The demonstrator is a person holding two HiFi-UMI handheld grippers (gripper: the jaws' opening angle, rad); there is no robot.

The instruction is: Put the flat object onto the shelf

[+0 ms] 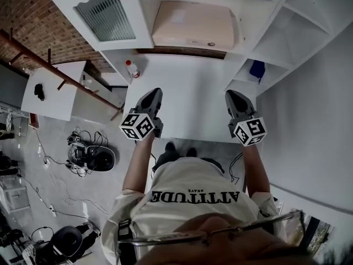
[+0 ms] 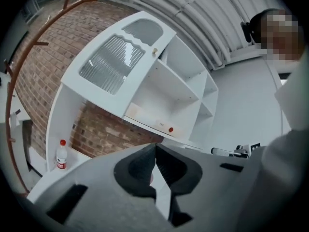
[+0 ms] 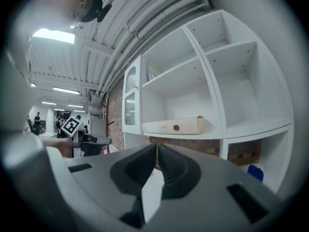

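Observation:
The flat object, a beige box (image 1: 193, 25) with a small red dot on its front, lies on the shelf (image 1: 182, 51) of a white cabinet; it also shows as the box (image 2: 145, 118) and the box (image 3: 176, 125). My left gripper (image 1: 153, 94) and right gripper (image 1: 232, 95) hover side by side over the white counter (image 1: 190, 98) below that shelf, both pointing at the cabinet. In the left gripper view the left gripper (image 2: 155, 146) has its jaws together with nothing between them. The right gripper (image 3: 157, 148) is likewise shut and empty.
A clear bottle with a red cap (image 1: 132, 68) stands at the counter's back left corner. A blue object (image 1: 257, 69) sits in a lower right compartment. A glass-fronted cabinet door (image 1: 107, 15) hangs open at the left. A white side table (image 1: 52, 90) and floor clutter lie left.

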